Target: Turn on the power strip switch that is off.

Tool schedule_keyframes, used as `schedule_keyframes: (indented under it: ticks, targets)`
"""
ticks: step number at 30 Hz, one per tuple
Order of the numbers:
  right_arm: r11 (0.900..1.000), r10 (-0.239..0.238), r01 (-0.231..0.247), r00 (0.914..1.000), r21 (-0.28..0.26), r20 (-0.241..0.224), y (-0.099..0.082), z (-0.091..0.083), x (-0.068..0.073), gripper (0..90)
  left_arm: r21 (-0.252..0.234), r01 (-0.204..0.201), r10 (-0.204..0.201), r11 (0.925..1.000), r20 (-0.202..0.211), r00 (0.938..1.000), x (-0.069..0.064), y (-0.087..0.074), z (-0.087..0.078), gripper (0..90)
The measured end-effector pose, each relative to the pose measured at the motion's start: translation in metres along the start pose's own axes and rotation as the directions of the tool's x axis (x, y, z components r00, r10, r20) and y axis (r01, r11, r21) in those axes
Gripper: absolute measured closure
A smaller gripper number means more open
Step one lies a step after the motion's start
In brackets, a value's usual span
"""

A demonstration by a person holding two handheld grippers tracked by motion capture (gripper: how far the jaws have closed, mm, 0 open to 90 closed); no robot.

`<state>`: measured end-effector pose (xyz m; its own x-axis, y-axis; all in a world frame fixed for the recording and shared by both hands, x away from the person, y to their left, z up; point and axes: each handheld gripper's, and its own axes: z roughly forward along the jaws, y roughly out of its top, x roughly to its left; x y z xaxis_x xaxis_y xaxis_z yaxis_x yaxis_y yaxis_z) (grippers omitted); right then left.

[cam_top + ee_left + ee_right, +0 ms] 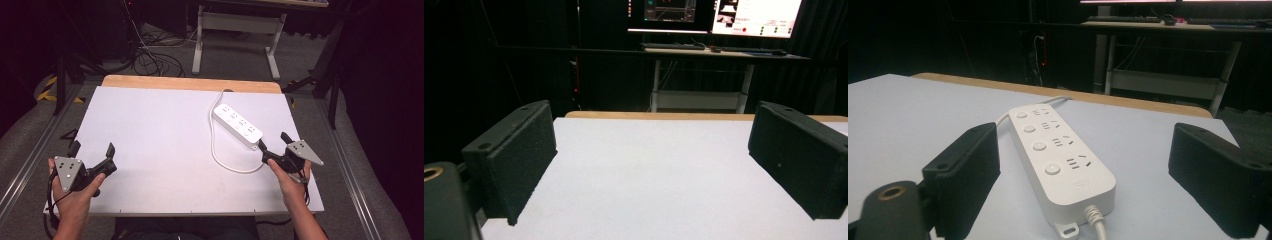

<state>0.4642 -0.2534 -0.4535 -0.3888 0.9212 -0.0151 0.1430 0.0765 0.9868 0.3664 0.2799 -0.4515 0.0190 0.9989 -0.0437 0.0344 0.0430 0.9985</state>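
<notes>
A white power strip (237, 126) with several sockets and round buttons lies at an angle on the right half of the white table top (150, 135). Its white cable (214, 150) leaves the near end, loops left and runs to the far edge. My right gripper (274, 142) is open just short of the strip's near end. In the right gripper view the power strip (1058, 155) lies ahead between the two black jaws of that gripper (1085, 137), untouched. My left gripper (92, 149) rests open at the near left corner. In its own view, the left gripper (654, 145) holds nothing.
A wooden strip (190, 82) borders the table's far edge. Beyond it stand a desk frame (235, 35) and tangled floor cables (150, 57). Metal rails (350, 170) run along both sides. Monitors (719, 15) glow on the far desk.
</notes>
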Motion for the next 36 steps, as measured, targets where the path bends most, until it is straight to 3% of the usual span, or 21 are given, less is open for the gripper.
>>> schedule_keyframes:
  ticks: [8,14,20,30,36]
  targets:
    - [1.0,0.003,-0.003,1.0,-0.002,0.002,0.0003,0.0005,-0.0005,13.9,0.003,-0.004,0.004,1.0,-0.001,1.0,0.0008,-0.0001,-0.0003,5.9]
    - [1.0,0.006,-0.006,0.9999,-0.006,-0.011,0.0015,-0.0003,-0.0004,29.5,0.002,-0.006,0.006,1.0,0.0,1.0,0.0004,-0.0001,-0.0007,6.0]
    - [1.0,0.002,-0.002,0.9998,-0.006,-0.02,0.0015,-0.0001,0.0,34.0,0.003,-0.003,0.003,1.0,0.0,1.0,0.0,-0.0004,-0.0002,6.0]
    - [0.9996,-0.023,0.023,0.9991,-0.016,-0.034,0.0032,-0.0037,-0.0002,58.4,0.006,-0.012,0.012,0.9999,0.007,0.9999,-0.0013,-0.0004,0.0002,6.1]
    - [0.9991,-0.043,0.043,0.9968,-0.008,-0.068,0.0055,-0.0058,-0.0001,79.2,0.01,-0.007,0.007,0.9999,0.005,1.0,-0.0009,-0.0006,0.0004,6.6]
